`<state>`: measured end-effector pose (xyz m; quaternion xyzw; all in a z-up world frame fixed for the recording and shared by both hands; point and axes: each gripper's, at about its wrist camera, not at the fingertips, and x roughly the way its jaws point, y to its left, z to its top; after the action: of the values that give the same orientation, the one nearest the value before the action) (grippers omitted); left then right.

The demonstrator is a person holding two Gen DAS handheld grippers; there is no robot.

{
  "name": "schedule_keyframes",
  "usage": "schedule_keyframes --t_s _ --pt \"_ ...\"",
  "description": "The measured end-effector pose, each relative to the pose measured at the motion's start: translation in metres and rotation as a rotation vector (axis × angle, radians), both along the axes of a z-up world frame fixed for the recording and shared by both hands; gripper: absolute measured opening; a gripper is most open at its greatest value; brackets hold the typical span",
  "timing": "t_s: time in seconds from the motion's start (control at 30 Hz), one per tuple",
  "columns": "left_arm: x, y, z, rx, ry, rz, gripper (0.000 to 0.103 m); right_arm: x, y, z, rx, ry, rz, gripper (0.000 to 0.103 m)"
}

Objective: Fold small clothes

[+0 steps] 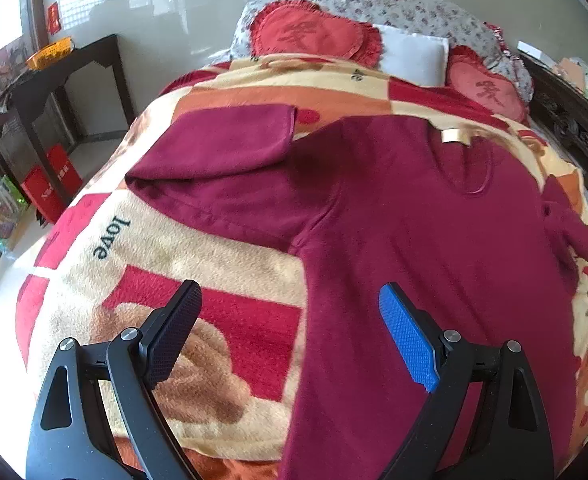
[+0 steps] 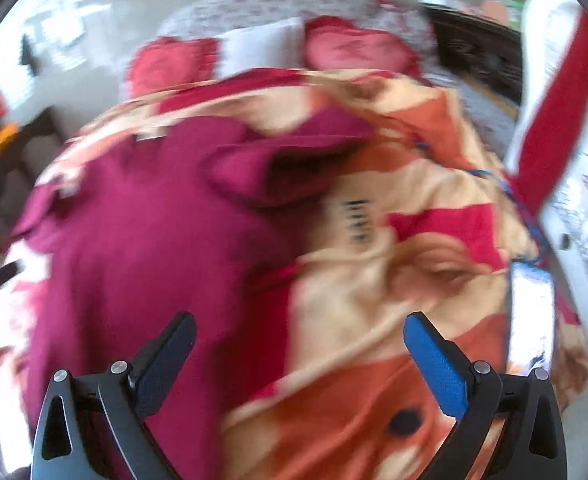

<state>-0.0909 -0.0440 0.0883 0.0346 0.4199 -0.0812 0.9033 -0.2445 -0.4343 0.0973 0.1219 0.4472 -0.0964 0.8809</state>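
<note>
A dark red long-sleeved top (image 1: 434,240) lies spread face up on a patterned fleece blanket (image 1: 197,264), collar toward the pillows. Its left sleeve (image 1: 221,148) is bent back on itself. My left gripper (image 1: 289,320) hovers open above the top's lower left edge, nothing between its fingers. In the blurred right wrist view the same top (image 2: 141,248) fills the left half, with its right sleeve (image 2: 285,160) crumpled upward. My right gripper (image 2: 300,352) is open over the top's right edge and the blanket (image 2: 374,360), holding nothing.
Red heart cushions (image 1: 310,36) and a white pillow (image 1: 414,54) lie at the bed's head. A dark side table (image 1: 65,80) stands left of the bed, red boxes (image 1: 49,180) on the floor. A carved dark bed frame (image 1: 574,136) runs along the right. A phone-like object (image 2: 532,316) lies on the blanket.
</note>
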Motion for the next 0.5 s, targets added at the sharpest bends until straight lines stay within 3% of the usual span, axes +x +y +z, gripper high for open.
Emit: schedule_keyframes --t_s 0.3,0.47,0.5 --pt "-0.010 -0.007 0.017 -0.010 -0.015 -0.040 0.091 -0.007 0.096 0.061 0.071 -0.049 0.223 0.103" --pt "-0.012 -0.005 0.024 -0.021 -0.024 -0.037 0.091 0.006 0.126 0.090 0.250 -0.104 0.307 0.103" --pt "-0.012 -0.004 0.024 -0.022 -0.026 -0.037 0.091 0.011 0.131 0.092 0.245 -0.117 0.308 0.103"
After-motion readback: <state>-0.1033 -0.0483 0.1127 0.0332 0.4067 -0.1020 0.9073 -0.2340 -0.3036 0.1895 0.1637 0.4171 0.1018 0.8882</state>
